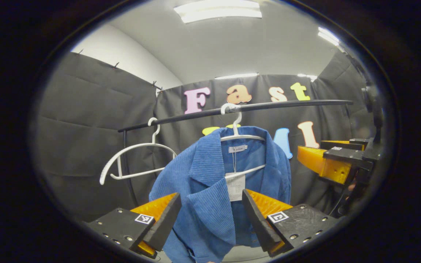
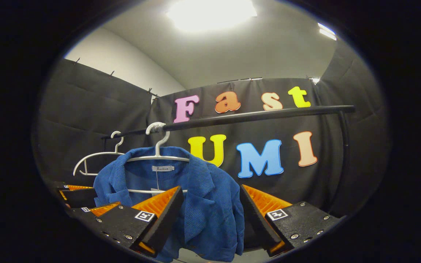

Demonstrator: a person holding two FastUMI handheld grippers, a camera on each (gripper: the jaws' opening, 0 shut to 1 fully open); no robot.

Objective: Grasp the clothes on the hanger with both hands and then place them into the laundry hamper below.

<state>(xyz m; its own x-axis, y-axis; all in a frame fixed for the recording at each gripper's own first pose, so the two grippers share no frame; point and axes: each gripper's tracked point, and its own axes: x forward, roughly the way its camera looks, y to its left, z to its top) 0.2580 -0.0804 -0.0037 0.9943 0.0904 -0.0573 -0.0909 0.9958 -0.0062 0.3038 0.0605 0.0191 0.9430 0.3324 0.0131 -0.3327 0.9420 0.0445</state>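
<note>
A blue corduroy jacket hangs on a white hanger from a black rail. Its ribbed cloth is bright blue, the collar and lapels are folded open, a small grey label sits inside the neck, and a pale paper tag dangles over the hanger's lower bar.

In the left gripper view the left gripper has its fingers spread wide apart, and the jacket's front panel hangs between them and beyond their tips, the tag just inside the right-hand finger; whether the pads touch the cloth cannot be told.

In the right gripper view the right gripper is also spread wide. The jacket's shoulder and sleeve fall between its fingers, nearer the left-hand one, which overlaps the cloth.

A second, bare white hanger hangs farther along the rail, beyond the left-hand finger in both views.
</note>
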